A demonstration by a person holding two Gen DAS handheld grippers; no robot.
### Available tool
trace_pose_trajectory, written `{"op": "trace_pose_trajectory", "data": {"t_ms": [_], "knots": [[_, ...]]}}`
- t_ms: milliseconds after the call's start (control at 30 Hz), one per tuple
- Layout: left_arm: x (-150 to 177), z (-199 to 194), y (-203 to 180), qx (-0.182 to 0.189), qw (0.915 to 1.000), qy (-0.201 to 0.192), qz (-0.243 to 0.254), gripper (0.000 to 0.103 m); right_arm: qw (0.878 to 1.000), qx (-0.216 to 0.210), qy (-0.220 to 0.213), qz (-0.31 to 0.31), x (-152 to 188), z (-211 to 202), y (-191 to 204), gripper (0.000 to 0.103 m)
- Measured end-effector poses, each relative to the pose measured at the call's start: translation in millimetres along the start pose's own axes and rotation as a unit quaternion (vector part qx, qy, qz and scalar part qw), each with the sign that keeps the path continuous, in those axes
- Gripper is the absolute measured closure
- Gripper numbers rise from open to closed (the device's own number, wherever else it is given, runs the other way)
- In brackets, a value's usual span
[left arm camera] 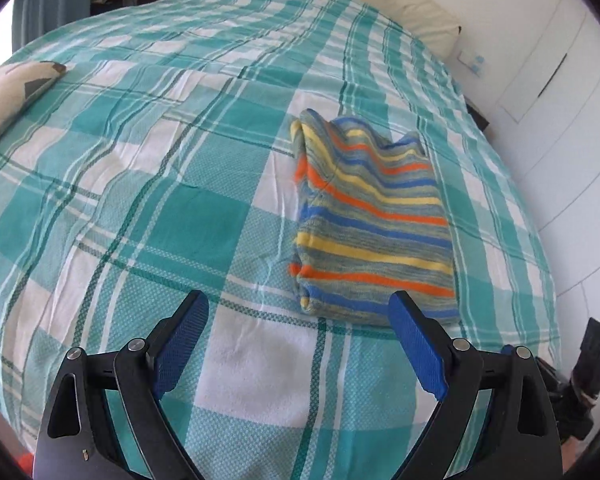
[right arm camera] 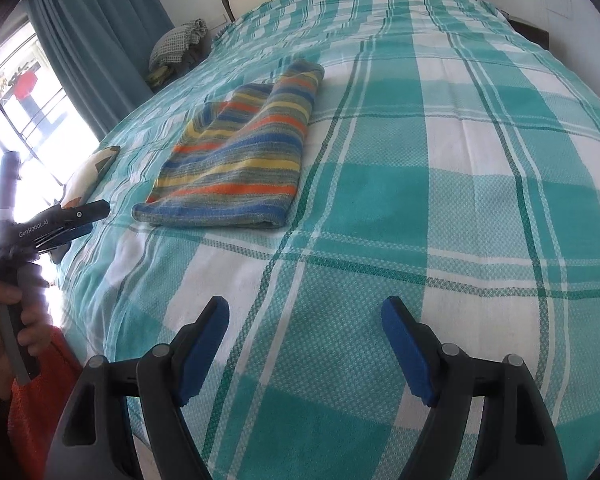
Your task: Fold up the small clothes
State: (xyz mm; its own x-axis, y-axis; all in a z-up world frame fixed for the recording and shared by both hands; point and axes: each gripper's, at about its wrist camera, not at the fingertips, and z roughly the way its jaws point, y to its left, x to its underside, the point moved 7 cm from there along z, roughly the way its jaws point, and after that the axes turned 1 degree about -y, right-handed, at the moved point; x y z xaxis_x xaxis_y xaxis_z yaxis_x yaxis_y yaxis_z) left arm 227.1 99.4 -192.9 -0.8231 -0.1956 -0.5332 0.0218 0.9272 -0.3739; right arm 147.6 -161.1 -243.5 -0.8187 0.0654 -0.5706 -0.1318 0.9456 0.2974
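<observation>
A folded striped garment (left arm camera: 364,220) in orange, yellow, blue and grey lies flat on the teal plaid bedsheet (left arm camera: 148,184). My left gripper (left arm camera: 300,308) is open and empty, hovering just short of the garment's near edge. In the right wrist view the same garment (right arm camera: 240,152) lies at the left middle of the sheet (right arm camera: 440,200). My right gripper (right arm camera: 305,312) is open and empty, over bare sheet well in front of and to the right of the garment. The left gripper's black body (right arm camera: 60,224) shows at the left edge, held by a hand.
A patterned cushion (left arm camera: 12,92) lies at the bed's left side. A cream pillow (left arm camera: 412,12) sits at the head. White cabinets (left arm camera: 548,92) stand to the right. A teal curtain (right arm camera: 96,40) and a clothes pile (right arm camera: 176,44) are beyond the bed's left.
</observation>
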Motion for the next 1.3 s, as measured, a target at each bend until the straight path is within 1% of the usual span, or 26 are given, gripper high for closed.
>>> {"op": "trace_pose_trajectory", "data": {"t_ms": [33,100,167,233,300,367,400,433,467,500,533,567,600,667,700,900,933,967,1000,1033,1067,1100,1133,1167,1233,1300], "knots": [[-11,6,0,0.016,0.9998,0.002,-0.013,0.009,1.000,-0.005,-0.003,-0.004,-11,2,1,0.025],[-31,27,-4,0.027,0.9995,0.015,-0.005,0.007,1.000,-0.014,-0.015,-0.005,-40,7,3,0.025],[-46,58,-10,0.022,0.9986,0.041,0.024,0.007,0.999,-0.029,-0.027,-0.003,-73,15,5,0.025],[-57,88,-13,0.013,0.9966,0.067,0.046,0.007,0.998,-0.051,-0.023,-0.002,-104,34,9,0.024],[-66,114,-11,0.004,0.9950,0.087,0.048,0.007,0.998,-0.065,0.000,-0.001,-129,64,11,0.024],[-70,137,-5,-0.006,0.9926,0.113,0.044,0.008,0.995,-0.087,0.036,0.014,-143,100,7,0.024],[-72,144,-4,-0.007,0.9921,0.118,0.043,0.008,0.994,-0.092,0.053,0.032,-146,119,2,0.024],[-74,146,-4,-0.006,0.9929,0.110,0.044,0.008,0.992,-0.098,0.063,0.052,-148,136,-3,0.025],[-77,147,-7,-0.006,0.9939,0.100,0.047,0.015,0.990,-0.109,0.063,0.067,-151,149,-5,0.026],[-78,149,-11,0.001,0.9942,0.096,0.049,0.030,0.988,-0.121,0.053,0.074,-155,156,-4,0.036],[-78,154,-16,0.021,0.9926,0.109,0.049,0.078,0.987,-0.135,0.047,0.077,-158,162,1,0.065],[-78,158,-18,0.025,0.9917,0.120,0.038,0.085,0.985,-0.143,0.059,0.079,-158,170,7,0.072],[-81,157,-18,0.020,0.9928,0.114,0.032,0.086,0.987,-0.125,0.066,0.071,-157,176,13,0.074],[-87,147,-25,0.020,0.9945,0.097,0.033,0.087,0.996,-0.073,0.056,0.019,-160,171,27,0.078],[-90,138,-29,0.028,0.9954,0.084,0.037,0.088,0.997,-0.062,0.045,0.006,-164,162,32,0.080],[-129,80,-80,0.080,0.9950,0.011,0.058,0.088,0.995,-0.065,-0.052,-0.047,-207,75,60,0.080],[-134,77,-89,0.084,0.9944,0.006,0.064,0.086,0.995,-0.062,-0.063,-0.048,-213,64,59,0.080],[-136,80,-96,0.081,0.9943,0.009,0.069,0.077,0.995,-0.059,-0.071,-0.044,-220,56,55,0.080],[-133,90,-99,0.066,0.9948,0.020,0.075,0.068,0.995,-0.054,-0.074,-0.034,-225,50,46,0.079],[-127,103,-97,0.031,0.9955,0.033,0.083,0.039,0.996,-0.047,-0.069,-0.021,-225,50,33,0.071],[-118,113,-89,-0.019,0.9950,0.041,0.089,0.029,0.998,-0.034,-0.054,-0.007,-221,55,18,0.063],[-107,118,-80,-0.057,0.9930,0.044,0.094,0.030,0.999,-0.006,-0.038,0.006,-215,60,-2,0.037],[-94,117,-72,-0.075,0.9916,0.047,0.095,0.031,0.999,0.030,-0.026,0.014,-205,62,-20,0.027],[-78,109,-64,-0.076,0.9914,0.046,0.096,0.031,0.998,0.057,-0.017,0.017,-193,60,-36,0.027],[-46,83,-59,-0.082,0.9897,0.034,0.112,0.028,0.997,0.081,-0.008,0.005,-168,41,-55,0.026],[-16,53,-63,-0.109,0.9826,0.016,0.150,0.020,0.993,0.116,-0.002,-0.032,-142,17,-57,0.022]]}}
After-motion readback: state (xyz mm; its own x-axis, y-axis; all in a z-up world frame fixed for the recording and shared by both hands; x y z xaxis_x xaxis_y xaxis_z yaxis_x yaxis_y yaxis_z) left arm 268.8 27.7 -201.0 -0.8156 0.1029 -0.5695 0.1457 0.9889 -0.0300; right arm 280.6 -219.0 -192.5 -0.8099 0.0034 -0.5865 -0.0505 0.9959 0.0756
